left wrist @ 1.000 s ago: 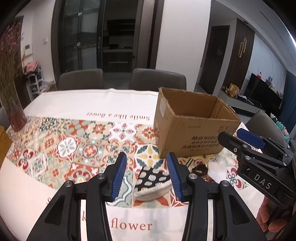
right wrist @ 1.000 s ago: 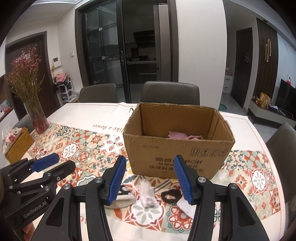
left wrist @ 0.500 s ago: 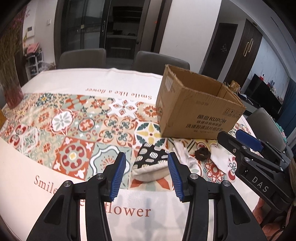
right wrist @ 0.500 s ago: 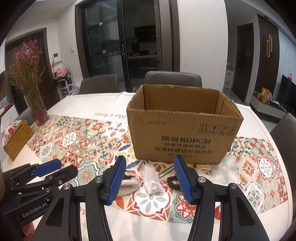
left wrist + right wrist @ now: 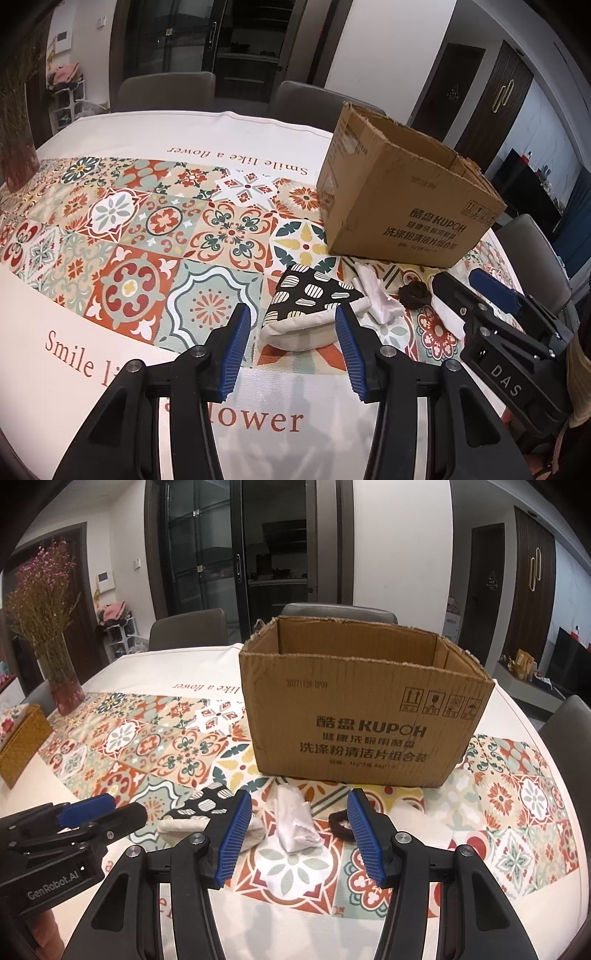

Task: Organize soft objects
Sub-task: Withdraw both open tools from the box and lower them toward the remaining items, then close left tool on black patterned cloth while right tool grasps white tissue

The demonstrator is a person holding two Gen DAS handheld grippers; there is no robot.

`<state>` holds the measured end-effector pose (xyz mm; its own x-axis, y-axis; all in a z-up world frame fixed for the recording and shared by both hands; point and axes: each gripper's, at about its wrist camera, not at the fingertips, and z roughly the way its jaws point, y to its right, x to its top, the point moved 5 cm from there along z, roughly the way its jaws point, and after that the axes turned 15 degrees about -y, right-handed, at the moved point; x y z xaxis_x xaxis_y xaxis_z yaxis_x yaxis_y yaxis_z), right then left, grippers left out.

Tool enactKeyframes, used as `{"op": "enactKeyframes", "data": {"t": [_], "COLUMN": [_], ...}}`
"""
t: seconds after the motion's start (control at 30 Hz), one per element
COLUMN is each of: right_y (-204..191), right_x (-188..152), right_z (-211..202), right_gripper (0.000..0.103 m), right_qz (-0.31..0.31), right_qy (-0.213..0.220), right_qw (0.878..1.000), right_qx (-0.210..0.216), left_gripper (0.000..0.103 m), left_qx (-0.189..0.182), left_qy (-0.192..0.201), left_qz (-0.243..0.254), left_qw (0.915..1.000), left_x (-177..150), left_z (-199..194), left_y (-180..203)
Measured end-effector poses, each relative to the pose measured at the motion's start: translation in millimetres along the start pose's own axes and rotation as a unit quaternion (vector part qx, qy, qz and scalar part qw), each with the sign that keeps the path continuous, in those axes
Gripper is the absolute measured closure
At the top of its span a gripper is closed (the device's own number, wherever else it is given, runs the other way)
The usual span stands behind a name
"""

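A black-and-cream patterned cloth pouch (image 5: 310,312) lies on the tablecloth, and my open left gripper (image 5: 292,332) has its jaws on either side of its near end. To its right lie a crumpled white cloth (image 5: 376,295) and a dark scrunchie (image 5: 413,293). My open right gripper (image 5: 300,821) frames the white cloth (image 5: 295,821), with the scrunchie (image 5: 338,821) by its right finger and the pouch (image 5: 201,808) to its left. An open cardboard box (image 5: 364,716) stands just behind these items.
A vase of dried pink flowers (image 5: 55,657) and a woven basket (image 5: 20,738) stand at the left of the table. Grey chairs (image 5: 188,629) line the far side. The patterned tablecloth (image 5: 147,240) covers the table.
Both grippers have come lower and closer to the items; the box interior has dropped out of sight in the right wrist view. Both stay open.
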<state>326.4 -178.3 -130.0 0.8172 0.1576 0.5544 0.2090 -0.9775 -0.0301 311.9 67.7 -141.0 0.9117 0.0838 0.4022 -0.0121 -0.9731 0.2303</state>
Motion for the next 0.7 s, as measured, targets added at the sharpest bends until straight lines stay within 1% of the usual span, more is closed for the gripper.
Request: {"op": "enactKeyframes", "data": {"t": [0.13,0.3,0.5,0.7], "right_y": [1.9,4.3,0.8,-0.4], "right_x": [-3.0,-7.3,-11.6,-13.2], "right_z": [9.9,24.6,42.0,61.8], "right_gripper": [0.048,0.048,0.048,0.048], "right_qz": [0.003,0.005,-0.007,-0.014], "right_qy": [-0.009,-0.028,-0.049,-0.077], "right_qw": [1.0,1.0,0.999,0.997], "right_qx": [0.003,0.01,0.012,0.015], "left_gripper": [0.056,0.055,0.054,0.054], "left_qx": [-0.002,-0.008,-0.015,-0.034], "left_qy": [-0.006,-0.003,-0.002,-0.022], "left_qz": [-0.004,-0.008,-0.014,-0.03], "left_qw": [1.0,0.9999,0.9998,0.9987], "left_x": [1.5,3.4,9.3,13.4], "left_z": [8.2,13.9,22.4,39.7], "left_y": [-0.2,0.6,1.2,-0.8]}}
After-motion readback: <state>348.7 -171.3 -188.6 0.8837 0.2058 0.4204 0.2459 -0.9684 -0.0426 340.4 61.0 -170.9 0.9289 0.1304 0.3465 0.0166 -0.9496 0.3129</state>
